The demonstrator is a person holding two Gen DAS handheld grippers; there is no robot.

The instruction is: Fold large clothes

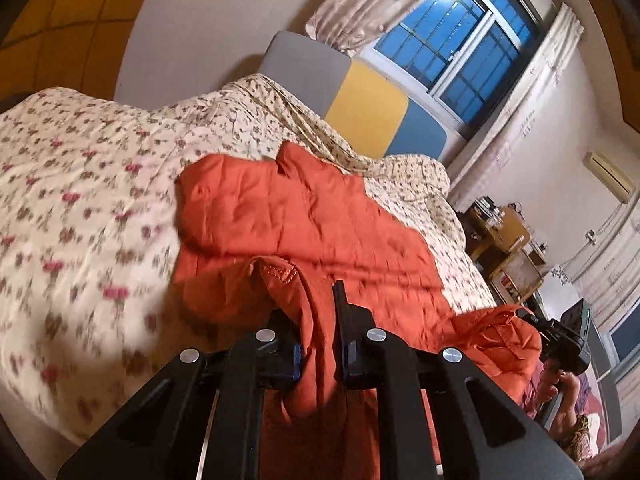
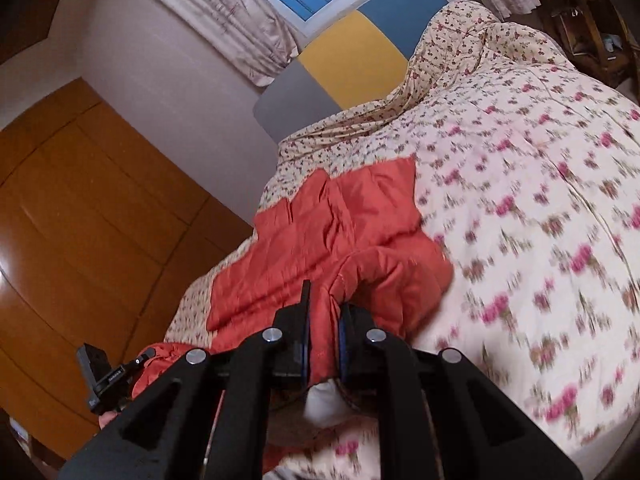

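Orange quilted cloth jacket (image 1: 304,216) on matt floral cotton bedspread (image 1: 88,200).

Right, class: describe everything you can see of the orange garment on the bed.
The orange garment is a large padded jacket of smooth, slightly shiny quilted fabric with stitched seams. Its far part lies spread and creased on the floral quilt, covering the bed near the headboard. Its near edge is bunched and raised off the bed: the left gripper is shut on one fold, the right gripper on another. A stitched hem shows beside the left gripper. Whether it has a hood or zip cannot be told.
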